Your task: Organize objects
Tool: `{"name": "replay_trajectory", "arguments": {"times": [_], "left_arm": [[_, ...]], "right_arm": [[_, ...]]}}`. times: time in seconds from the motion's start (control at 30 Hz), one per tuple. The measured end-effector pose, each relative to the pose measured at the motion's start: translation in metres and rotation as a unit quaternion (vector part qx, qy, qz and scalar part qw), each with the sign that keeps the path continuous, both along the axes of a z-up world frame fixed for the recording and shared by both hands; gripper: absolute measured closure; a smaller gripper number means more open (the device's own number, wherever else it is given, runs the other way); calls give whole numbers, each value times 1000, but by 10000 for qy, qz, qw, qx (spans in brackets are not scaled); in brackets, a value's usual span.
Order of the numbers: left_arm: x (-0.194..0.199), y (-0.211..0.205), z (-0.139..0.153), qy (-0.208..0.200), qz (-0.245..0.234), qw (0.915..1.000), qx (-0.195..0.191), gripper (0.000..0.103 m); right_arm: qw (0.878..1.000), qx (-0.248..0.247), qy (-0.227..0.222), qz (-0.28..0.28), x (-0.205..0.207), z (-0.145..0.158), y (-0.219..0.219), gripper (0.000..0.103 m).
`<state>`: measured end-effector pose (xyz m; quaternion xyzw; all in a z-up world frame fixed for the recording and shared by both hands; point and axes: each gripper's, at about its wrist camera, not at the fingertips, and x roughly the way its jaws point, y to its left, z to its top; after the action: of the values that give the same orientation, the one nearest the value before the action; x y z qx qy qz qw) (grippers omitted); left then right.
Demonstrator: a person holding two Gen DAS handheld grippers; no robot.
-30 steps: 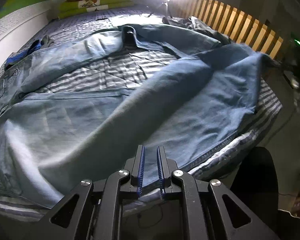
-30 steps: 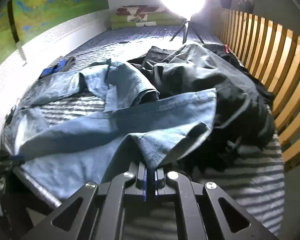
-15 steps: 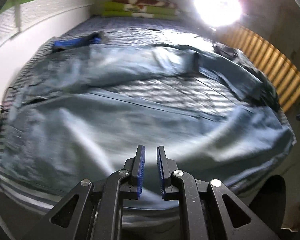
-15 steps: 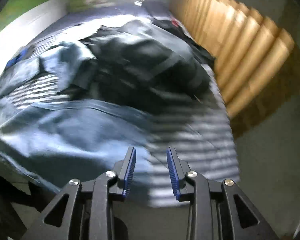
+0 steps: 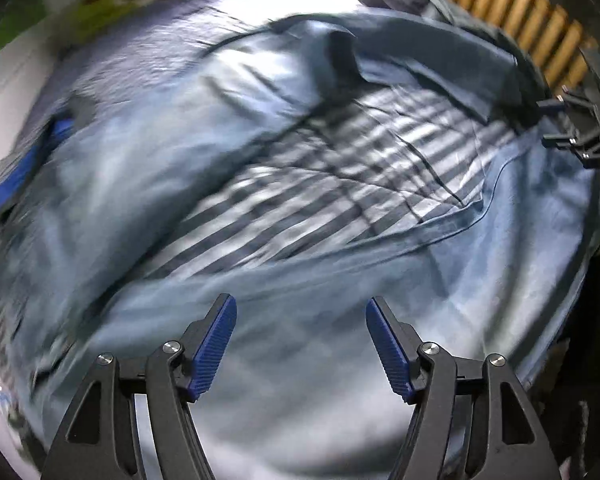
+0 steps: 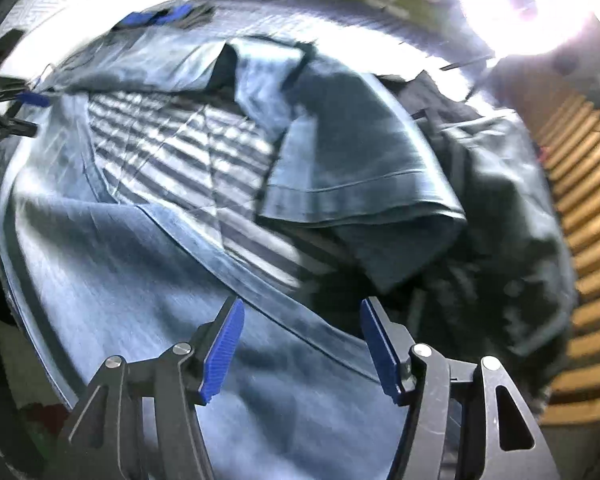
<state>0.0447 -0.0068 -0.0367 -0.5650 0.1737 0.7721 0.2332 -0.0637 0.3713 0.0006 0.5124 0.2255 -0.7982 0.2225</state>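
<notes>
A: What does the coming move turn on?

B: On where the large light-blue denim garment [image 5: 340,360] lies relative to each claw. It is spread flat across the grey-and-white striped mattress [image 5: 340,184], and its near panel runs crosswise under both claws, its long edge following the near side of the bed.

A: And the claws themselves?

B: The left gripper [image 5: 300,344] has its 2 blue ribbed fingers [image 5: 214,348] spread wide with nothing between them; it hangs directly above the near panel, apparently not touching. The right gripper [image 6: 302,344] is released too, jaws wide apart, over the same panel, where a seam [image 6: 284,308] crosses diagonally just ahead of its tips.

A: Which hand is nearer to something worth seizing?

B: Probably the right. The folded-back denim flap with the stitched hem [image 6: 360,184] lies ahead and slightly right of it, against the heap of dark grey clothing [image 6: 508,200] by the wooden slatted rail [image 6: 580,200]. Motion blur makes the heights hard to judge.

A: And the left?

B: It faces only plain cloth; the striped gap lies further ahead.
</notes>
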Motion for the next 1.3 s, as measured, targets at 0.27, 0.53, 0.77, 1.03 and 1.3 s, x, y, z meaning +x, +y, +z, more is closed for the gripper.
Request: {"name": "replay_trajectory", "arguments": {"times": [0.27,0.53,0.77,1.03,1.3], "left_arm": [[-35,42,-50,-381,-644,9971,-166,20],[-22,40,-44,-419,-779,9959,179,41],[-1,38,-31,-87,-570,9983,31,100],[16,18,16,710,-183,9971,191,102],[-59,36,4,668,334,9972,-68,96]], "right_arm": [[9975,-220,-587,332,-25,-30,17,36],[9946,-467,-850,373,-26,-43,23,34],[9987,56,-419,298,-12,-28,15,74],[9979,456,425,190,5,11,5,102],[9910,698,982,-577,-70,23,0,96]]}}
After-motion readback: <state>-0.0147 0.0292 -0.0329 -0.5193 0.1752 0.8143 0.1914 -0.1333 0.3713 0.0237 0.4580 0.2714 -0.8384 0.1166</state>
